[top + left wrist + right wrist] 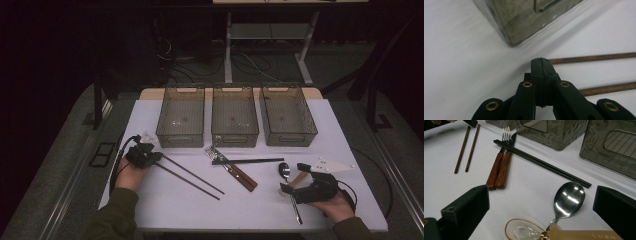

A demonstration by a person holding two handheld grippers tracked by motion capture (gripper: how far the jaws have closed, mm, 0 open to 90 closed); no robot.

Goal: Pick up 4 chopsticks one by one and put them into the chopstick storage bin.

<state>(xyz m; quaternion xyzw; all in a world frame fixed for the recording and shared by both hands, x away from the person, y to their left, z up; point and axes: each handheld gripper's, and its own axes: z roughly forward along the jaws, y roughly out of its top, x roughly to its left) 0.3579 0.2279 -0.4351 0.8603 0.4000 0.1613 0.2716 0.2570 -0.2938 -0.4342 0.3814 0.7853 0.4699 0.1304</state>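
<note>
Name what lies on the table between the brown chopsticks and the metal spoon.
In the high view, a wooden-handled fork and knife with black chopsticks laid across them lie between the brown chopsticks and the spoon.

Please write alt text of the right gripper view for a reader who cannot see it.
The right gripper has its two black jaws wide open over a metal spoon and a small clear spoon on the white table. Behind lie a wooden-handled fork and knife, black chopsticks, brown chopsticks and grey bins.

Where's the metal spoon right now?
The metal spoon lies at the right of the high view, on the white table just ahead of the open right gripper, beside a small clear spoon and near the black chopsticks.
</note>
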